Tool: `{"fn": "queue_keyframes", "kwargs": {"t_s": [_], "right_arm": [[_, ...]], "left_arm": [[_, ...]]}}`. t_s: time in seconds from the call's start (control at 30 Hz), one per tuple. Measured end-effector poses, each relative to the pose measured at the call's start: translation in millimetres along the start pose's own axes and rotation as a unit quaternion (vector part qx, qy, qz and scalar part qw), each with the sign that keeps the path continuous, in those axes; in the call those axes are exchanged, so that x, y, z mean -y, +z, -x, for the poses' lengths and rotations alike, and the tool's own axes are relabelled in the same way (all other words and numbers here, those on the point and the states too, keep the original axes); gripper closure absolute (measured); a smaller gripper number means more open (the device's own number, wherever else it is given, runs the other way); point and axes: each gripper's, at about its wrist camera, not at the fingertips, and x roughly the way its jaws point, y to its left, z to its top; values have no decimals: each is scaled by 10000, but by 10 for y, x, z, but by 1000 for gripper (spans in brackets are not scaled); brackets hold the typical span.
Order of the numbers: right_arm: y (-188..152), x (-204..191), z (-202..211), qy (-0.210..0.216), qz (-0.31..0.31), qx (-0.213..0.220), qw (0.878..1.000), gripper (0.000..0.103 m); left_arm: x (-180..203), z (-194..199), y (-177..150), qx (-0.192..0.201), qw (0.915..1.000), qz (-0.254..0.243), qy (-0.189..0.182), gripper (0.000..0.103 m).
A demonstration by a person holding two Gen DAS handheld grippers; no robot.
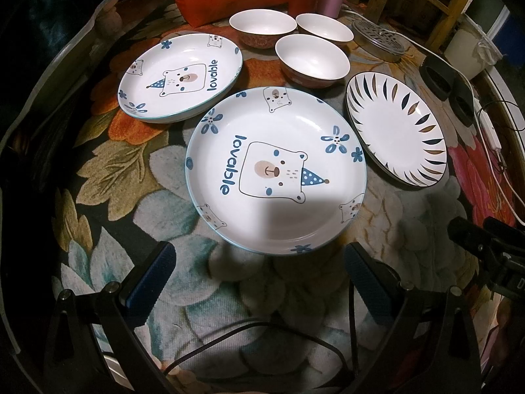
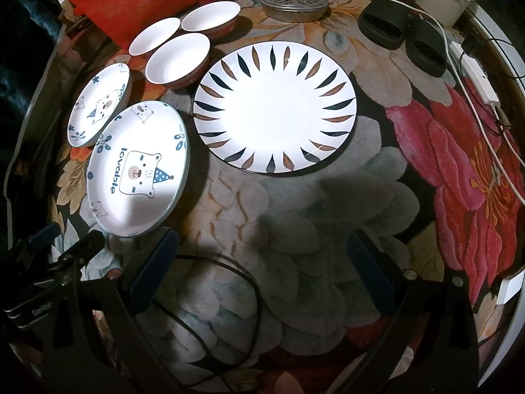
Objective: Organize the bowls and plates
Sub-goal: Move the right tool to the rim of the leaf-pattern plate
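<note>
- Your tabletop [image 2: 295,223] is a round one under a floral cloth; its widest bare stretch lies at the near side, straight ahead of both tools, and its right edge carries a white cable [image 2: 472,98] and power strip [image 2: 475,75].
- The leaf-rimmed plate [image 2: 275,108] sits flat near the middle, ahead of your right tool, with open cloth on its near and right sides.
- The nearer bear plate [image 1: 275,170] lies directly ahead of your left tool, its near rim just short of the fingertips; a narrow strip of cloth parts its right rim from the leaf-rimmed plate.
- The farther bear plate [image 1: 180,77] rests behind and to the left — close to the nearer one, and whether the rims touch is unclear from either view.
- Three white-lined bowls stand in a tight cluster at the back: the front bowl [image 1: 311,59], the back-left bowl [image 1: 262,26] and the back-right bowl [image 1: 325,28], all upright, with little room between them.
- A perforated metal tin [image 2: 293,1] sits behind the leaf-rimmed plate, and two black oval objects [image 2: 403,37] lie near the right rim.
- Your left hand-held gripper [image 1: 259,256] hovers with its fingers wide apart, holding nothing.
- Your right hand-held gripper [image 2: 262,246] is likewise spread and empty — over bare cloth, well short of the leaf-rimmed plate.
</note>
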Motion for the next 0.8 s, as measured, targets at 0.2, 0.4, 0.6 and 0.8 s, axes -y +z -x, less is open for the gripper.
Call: {"fn": "queue_keyframes", "kwargs": {"t_s": [0.2, 0.4, 0.6, 0.8], "right_arm": [[7, 23, -17, -11, -7, -6, 10000, 0], [97, 275, -112, -194, -154, 9, 9997, 0], [238, 479, -172, -156, 113, -266, 9995, 0], [704, 839, -153, 142, 135, -191, 9996, 0]], "left_arm": [[24, -16, -4, -14, 10000, -58, 10, 1], [190, -25, 92, 41, 9987, -505, -87, 1], [324, 5, 469, 95, 9956, -725, -581, 1], [632, -118, 906, 56, 9881, -1005, -1164, 1]]}}
